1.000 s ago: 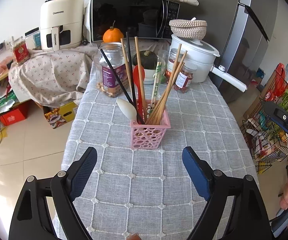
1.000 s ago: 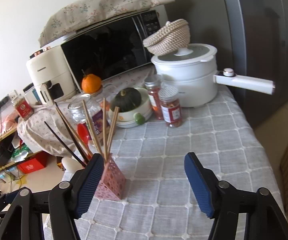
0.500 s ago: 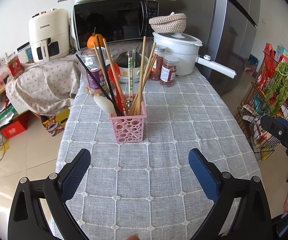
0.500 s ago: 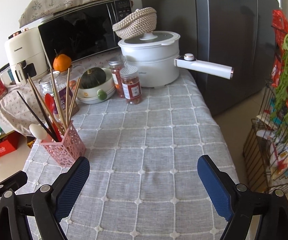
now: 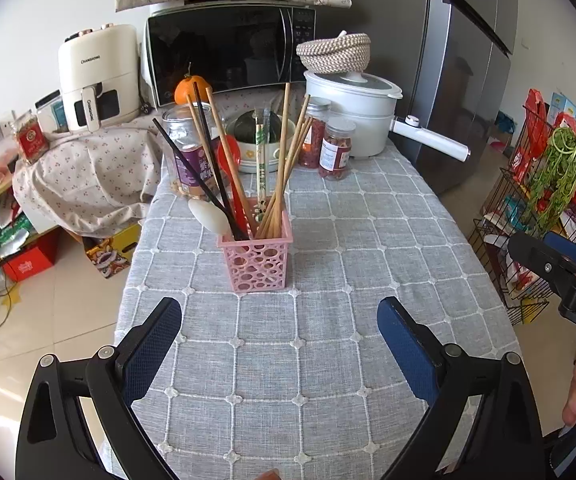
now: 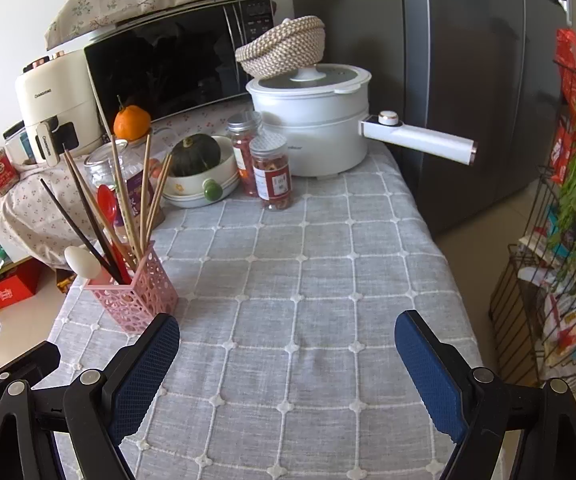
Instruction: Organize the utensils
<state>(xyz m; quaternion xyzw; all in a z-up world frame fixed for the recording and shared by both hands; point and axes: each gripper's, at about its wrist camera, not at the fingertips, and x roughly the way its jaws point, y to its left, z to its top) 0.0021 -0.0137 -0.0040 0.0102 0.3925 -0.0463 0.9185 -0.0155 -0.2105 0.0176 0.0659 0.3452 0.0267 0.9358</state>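
A pink perforated basket (image 5: 256,261) stands upright on the grey checked tablecloth (image 5: 328,360). It holds several wooden chopsticks (image 5: 283,168), black chopsticks (image 5: 195,172), a red spoon (image 5: 229,160) and a white spoon (image 5: 209,216). The basket also shows at the left in the right wrist view (image 6: 133,300). My left gripper (image 5: 279,344) is open and empty, a little short of the basket. My right gripper (image 6: 288,364) is open and empty over bare cloth, to the right of the basket.
At the table's far end stand a white pot with a long handle (image 6: 320,120), two spice jars (image 6: 273,176), a bowl with a pumpkin (image 6: 199,176) and a glass jar (image 5: 185,152). A microwave (image 5: 227,52) and fridge (image 6: 468,80) are behind. A wire rack (image 6: 560,280) stands right.
Both grippers have pulled back from the basket and stayed open. The left view has drawn away and now sits a little nearer again. The right gripper swung right, leaving the basket at its left.
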